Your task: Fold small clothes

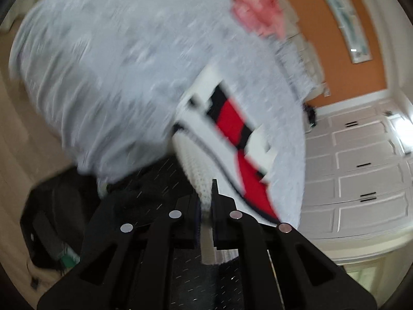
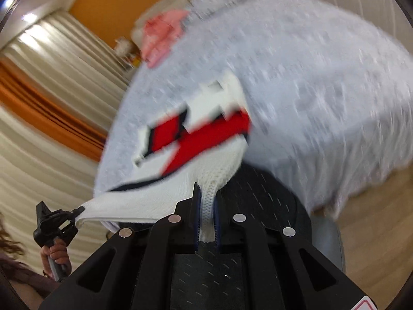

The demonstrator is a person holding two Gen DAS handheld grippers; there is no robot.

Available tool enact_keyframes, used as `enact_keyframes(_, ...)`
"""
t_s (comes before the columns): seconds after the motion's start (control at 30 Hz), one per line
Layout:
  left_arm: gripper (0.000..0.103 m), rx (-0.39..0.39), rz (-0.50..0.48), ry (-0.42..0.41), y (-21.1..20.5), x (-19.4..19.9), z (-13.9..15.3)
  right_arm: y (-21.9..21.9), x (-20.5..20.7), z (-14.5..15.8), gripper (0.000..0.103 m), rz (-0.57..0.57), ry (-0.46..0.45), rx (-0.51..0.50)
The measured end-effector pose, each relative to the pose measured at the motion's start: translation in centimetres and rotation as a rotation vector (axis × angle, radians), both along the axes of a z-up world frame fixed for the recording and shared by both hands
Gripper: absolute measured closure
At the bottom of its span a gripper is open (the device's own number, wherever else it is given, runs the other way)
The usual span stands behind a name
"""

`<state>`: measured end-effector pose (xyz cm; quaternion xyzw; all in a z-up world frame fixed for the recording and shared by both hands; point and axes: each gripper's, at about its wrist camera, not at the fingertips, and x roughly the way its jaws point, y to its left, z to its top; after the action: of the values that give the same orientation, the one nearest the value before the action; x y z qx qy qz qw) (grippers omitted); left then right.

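Observation:
A small white knit garment with red and black blocks [image 1: 232,134] hangs stretched above the near end of a bed; it also shows in the right wrist view [image 2: 196,139]. My left gripper [image 1: 207,206] is shut on its white ribbed edge. My right gripper [image 2: 206,206] is shut on the other part of that ribbed edge. The left gripper also shows in the right wrist view [image 2: 74,213], pinching the garment's corner at the lower left. Both views are blurred by motion.
The bed has a pale grey-blue cover [image 1: 116,64], also in the right wrist view [image 2: 322,77]. A pink garment [image 1: 258,10] lies at its far end [image 2: 162,36]. A dark bag [image 1: 51,219] sits on the floor. White cabinets [image 1: 361,160] stand to the right, curtains [image 2: 51,98] to the left.

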<state>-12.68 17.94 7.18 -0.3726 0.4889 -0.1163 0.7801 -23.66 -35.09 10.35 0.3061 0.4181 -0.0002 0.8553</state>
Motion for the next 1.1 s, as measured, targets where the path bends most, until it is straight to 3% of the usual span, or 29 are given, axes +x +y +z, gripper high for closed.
enact_keyframes(0.13,0.098,0.035,-0.044,-0.158,-1.8,5.0,4.0,-1.4,5.5,3.1,0.096,0.020,-0.153,-0.059)
enact_keyframes(0.27,0.098,0.109,-0.037,-0.210,-5.0,14.6,3.9,-4.5,15.5,1.3,0.096,-0.025,-0.180,-0.058)
enact_keyframes(0.4,0.097,0.182,-0.001,-0.151,-7.7,22.7,0.6,-6.5,25.0,-3.3,0.096,-0.065,-0.093,-0.047)
enact_keyframes(0.6,0.097,0.311,0.024,0.009,-10.4,31.7,-7.7,-8.0,33.7,-12.0,0.097,-0.085,0.097,-0.039)
enact_keyframes(0.73,0.097,0.375,0.030,0.099,-11.0,34.4,-13.0,-8.6,36.4,-16.9,0.096,-0.086,0.177,-0.019)
enact_keyframes(0.83,0.091,0.372,0.025,0.089,-10.9,35.4,-14.1,-9.5,37.1,-17.1,0.090,-0.099,0.152,-0.002)
enact_keyframes(0.87,0.086,0.343,0.037,0.075,-10.6,35.4,-13.9,-10.0,36.9,-16.1,0.082,-0.115,0.108,0.005)
enact_keyframes(0.9,0.077,0.306,0.051,0.061,-10.1,35.1,-13.5,-10.4,36.4,-15.3,0.067,-0.131,0.080,-0.001)
enact_keyframes(0.93,0.069,0.277,0.064,0.053,-9.6,34.8,-13.2,-10.9,35.4,-14.0,0.061,-0.156,0.036,-0.014)
enact_keyframes(0.97,0.048,0.268,0.085,0.041,-8.9,34.1,-12.6,-11.1,34.5,-13.2,0.056,-0.163,0.014,-0.016)
enact_keyframes(1.0,0.042,0.276,0.100,0.022,-8.5,33.3,-11.9,-11.3,33.5,-12.7,0.056,-0.161,0.002,-0.011)
enact_keyframes(1.1,0.037,0.310,0.077,-0.014,-7.1,29.6,-10.4,-10.8,29.0,-12.8,0.054,-0.131,0.035,-0.005)
